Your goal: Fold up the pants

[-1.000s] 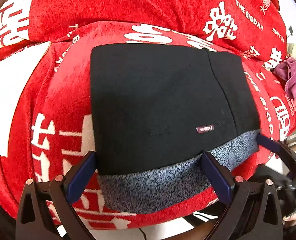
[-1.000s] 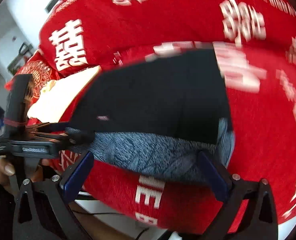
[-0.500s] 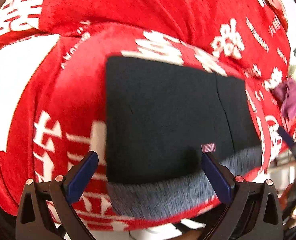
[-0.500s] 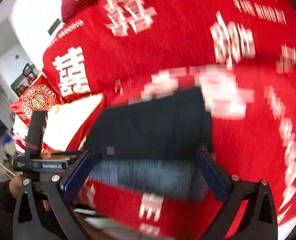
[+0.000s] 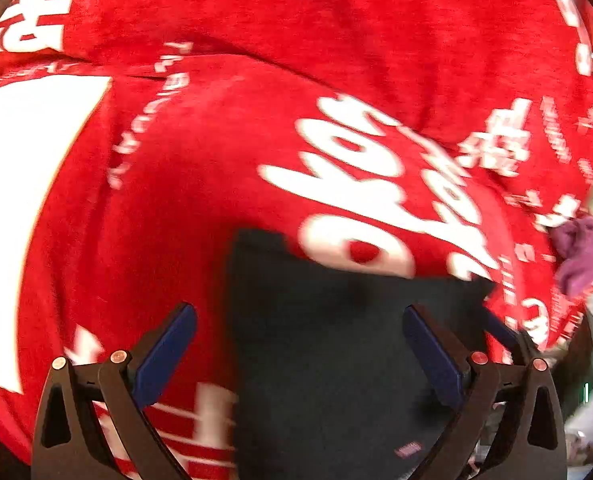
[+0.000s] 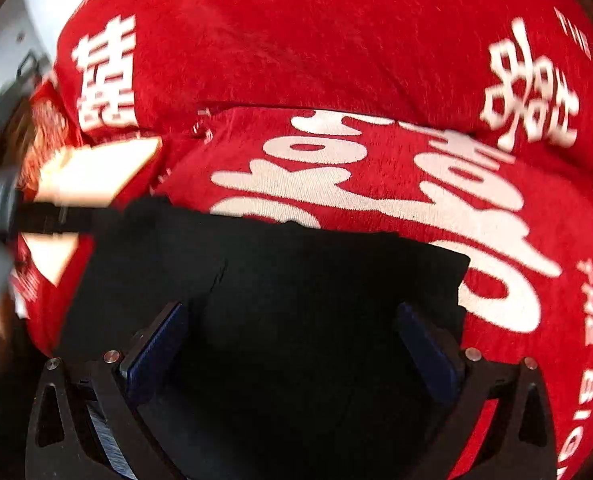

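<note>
The black pants [image 5: 328, 352] lie folded into a rectangle on the red blanket [image 5: 216, 160], with a small label [image 5: 407, 449] near the front edge. My left gripper [image 5: 300, 356] is open, its fingers spread over the left part of the pants. In the right wrist view the pants [image 6: 296, 300] fill the lower middle. My right gripper [image 6: 292, 356] is open above them, both blue pads apart with nothing between them. The left gripper's body [image 6: 0, 204] shows blurred at the far left.
The blanket [image 6: 336, 60] with white characters covers a sofa seat and backrest. A white patch [image 5: 20, 184] lies at the left. A purple cloth [image 5: 584, 252] sits at the right edge.
Both grippers have moved forward and lower over the pants. The grey fleece strip at the front edge has dropped out of view. The pants stay folded in place.
</note>
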`<state>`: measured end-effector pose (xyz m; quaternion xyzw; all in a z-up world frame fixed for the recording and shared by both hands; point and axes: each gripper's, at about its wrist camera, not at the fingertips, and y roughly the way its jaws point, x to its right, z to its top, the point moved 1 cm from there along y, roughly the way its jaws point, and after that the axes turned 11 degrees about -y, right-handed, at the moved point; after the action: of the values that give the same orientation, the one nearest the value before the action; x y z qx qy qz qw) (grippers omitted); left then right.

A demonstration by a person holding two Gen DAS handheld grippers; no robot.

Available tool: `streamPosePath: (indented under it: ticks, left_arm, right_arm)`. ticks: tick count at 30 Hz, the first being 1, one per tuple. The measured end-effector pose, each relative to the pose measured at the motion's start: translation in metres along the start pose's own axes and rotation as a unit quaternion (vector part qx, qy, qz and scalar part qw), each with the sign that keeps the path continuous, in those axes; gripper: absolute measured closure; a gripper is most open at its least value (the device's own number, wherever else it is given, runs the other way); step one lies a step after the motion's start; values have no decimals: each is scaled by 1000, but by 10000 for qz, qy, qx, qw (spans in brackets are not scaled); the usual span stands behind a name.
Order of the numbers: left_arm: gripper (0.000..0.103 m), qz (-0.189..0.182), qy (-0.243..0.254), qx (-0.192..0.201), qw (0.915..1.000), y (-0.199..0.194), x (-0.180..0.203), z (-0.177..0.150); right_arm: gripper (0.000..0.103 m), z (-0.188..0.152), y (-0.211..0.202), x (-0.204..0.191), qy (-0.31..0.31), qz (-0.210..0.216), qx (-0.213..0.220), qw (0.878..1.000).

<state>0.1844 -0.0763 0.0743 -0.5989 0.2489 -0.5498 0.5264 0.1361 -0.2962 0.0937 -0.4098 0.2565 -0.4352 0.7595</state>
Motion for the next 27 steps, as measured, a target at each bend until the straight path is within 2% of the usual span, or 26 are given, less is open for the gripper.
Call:
streamPosePath:
  ticks: [3, 7, 11, 12, 14, 17, 20, 22, 24, 26, 27]
  left_arm:
    - [0, 239, 1, -96, 9997, 7, -10, 6]
    - [0, 557, 129, -325, 9978, 30, -19, -5]
    - [0, 415, -184, -351, 9984, 23, -26, -8]
    - [0, 378, -144, -179, 9990, 9, -24, -12]
    - [0, 77, -8, 178, 9998, -16, -21, -30]
    - [0, -175, 388, -145, 9990, -21, -18, -72]
    - [0, 40, 750, -520, 9958, 3, -15, -106]
    - [0, -212, 618, -486, 9967, 13, -20, -110]
    - [0, -273, 335, -665, 9968, 6, -25, -106]
    - [0, -326, 345, -398, 9981, -13, -24, -105]
    - [0, -405, 485, -179, 9978, -24, -24, -107]
  right_arm:
    - [0, -2, 0, -7, -213, -201, 61, 9996]
    - [0, -3, -4, 3, 4, -24, 233, 9997]
    - [0, -2, -5, 0, -86, -97, 166, 9998]
    - [0, -1, -6, -1, -93, -121, 80, 9999]
    - [0, -5, -20, -3, 32, -107, -4, 9999]
    - [0, -29, -57, -11, 226, 220, 360, 9989]
    - [0, -60, -67, -21, 333, 287, 273, 9987]
    - [0, -74, -66, -27, 302, 214, 334, 9988]
    - [0, -77, -66, -30, 171, 60, 293, 9994]
    - [0, -75, -77, -26, 313, 58, 185, 9993]
    - [0, -77, -91, -22, 409, 186, 354, 9984]
